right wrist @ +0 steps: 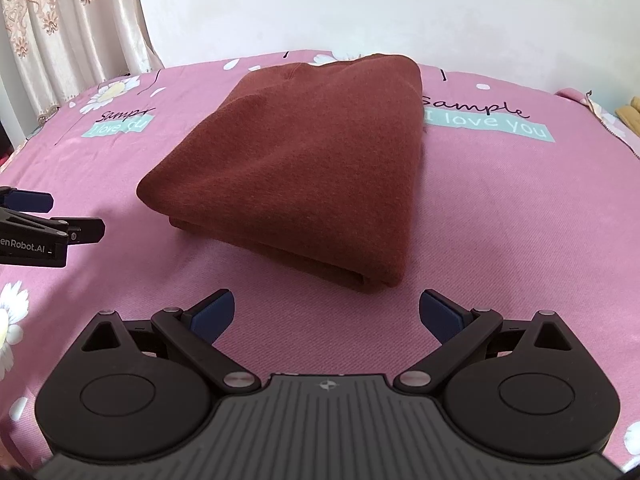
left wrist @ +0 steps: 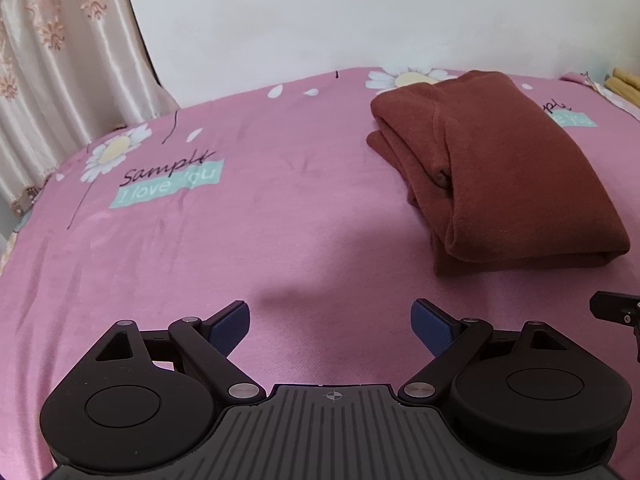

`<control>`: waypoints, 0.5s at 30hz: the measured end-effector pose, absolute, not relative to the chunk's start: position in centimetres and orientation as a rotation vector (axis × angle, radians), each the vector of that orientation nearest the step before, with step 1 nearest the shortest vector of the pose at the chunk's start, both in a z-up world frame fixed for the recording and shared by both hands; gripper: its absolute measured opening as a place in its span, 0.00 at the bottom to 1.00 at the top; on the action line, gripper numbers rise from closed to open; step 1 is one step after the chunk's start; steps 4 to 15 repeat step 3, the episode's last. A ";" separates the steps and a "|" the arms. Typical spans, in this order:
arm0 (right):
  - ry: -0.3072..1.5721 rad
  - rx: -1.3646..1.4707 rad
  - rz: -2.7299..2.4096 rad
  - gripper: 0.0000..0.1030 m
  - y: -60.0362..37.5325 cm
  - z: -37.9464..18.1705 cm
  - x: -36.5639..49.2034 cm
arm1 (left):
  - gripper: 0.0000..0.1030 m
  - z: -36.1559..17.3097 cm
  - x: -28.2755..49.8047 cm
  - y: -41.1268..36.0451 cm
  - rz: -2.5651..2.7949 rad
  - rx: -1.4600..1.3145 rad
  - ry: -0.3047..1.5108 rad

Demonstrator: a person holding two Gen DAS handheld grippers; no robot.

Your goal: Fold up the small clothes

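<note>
Both spread-wide, empty: right gripper (right wrist: 326, 312) faces folded sweater (right wrist: 304, 156), left gripper (left wrist: 330, 324) beside.

The sweater (right wrist: 304, 152) is matt, slightly fuzzy rust-brown knit cloth. The bedsheet (left wrist: 256, 248) is soft pink printed fabric with a fine weave. The curtain (left wrist: 52, 64) is glossy satin. Both grippers (left wrist: 330, 320) (right wrist: 326, 312) are matt black plastic with textured blue pads (left wrist: 230, 326) and shiny metal pins. The wall (right wrist: 360, 4) looks smooth and matt.

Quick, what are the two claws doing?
Left claw: open, holding nothing.
Right claw: open, holding nothing, near the sweater.
</note>
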State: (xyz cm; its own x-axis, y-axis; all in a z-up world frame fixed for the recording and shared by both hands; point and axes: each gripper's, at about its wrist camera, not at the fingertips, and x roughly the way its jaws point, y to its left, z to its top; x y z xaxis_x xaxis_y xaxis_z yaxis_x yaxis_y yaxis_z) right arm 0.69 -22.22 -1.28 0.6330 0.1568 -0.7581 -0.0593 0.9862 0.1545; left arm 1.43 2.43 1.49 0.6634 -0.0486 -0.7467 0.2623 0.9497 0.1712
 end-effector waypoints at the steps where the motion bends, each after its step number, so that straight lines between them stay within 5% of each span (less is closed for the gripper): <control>1: 0.878 0.119 0.124 0.96 -22.2 -1.3 0.7 | 1.00 1.5 1.4 2.4 -0.177 0.280 0.829; 15: 0.878 0.118 0.124 0.96 -22.2 -1.4 0.7 | 1.00 1.5 1.4 2.2 -0.171 0.287 0.829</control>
